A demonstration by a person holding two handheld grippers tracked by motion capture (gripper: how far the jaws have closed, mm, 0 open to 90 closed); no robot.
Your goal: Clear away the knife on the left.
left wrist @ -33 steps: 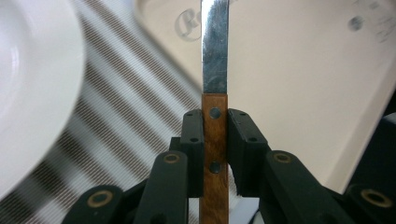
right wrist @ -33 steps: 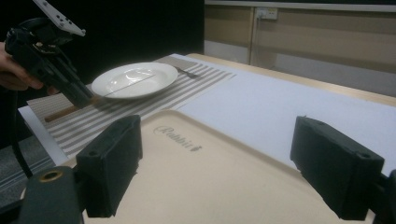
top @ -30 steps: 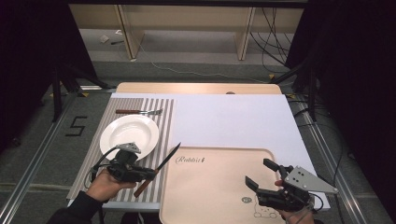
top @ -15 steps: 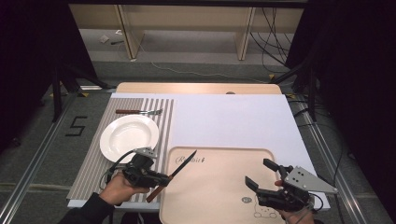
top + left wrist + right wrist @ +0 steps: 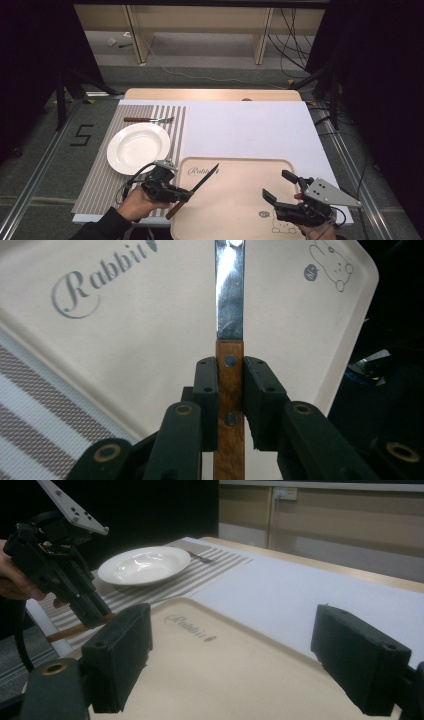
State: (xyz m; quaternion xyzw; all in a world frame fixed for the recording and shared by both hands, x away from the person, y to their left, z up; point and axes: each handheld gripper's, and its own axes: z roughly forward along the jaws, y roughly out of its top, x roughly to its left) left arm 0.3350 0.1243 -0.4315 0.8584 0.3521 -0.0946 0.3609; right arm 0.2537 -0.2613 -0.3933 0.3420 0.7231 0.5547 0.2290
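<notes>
My left gripper [image 5: 184,196] fingers clamp the knife [image 5: 230,330] by its wooden handle, blade toward one o'clock over the tray [image 5: 240,200]. I'd lower it flat. Right gripper [image 5: 280,186] fingers gape empty.
</notes>
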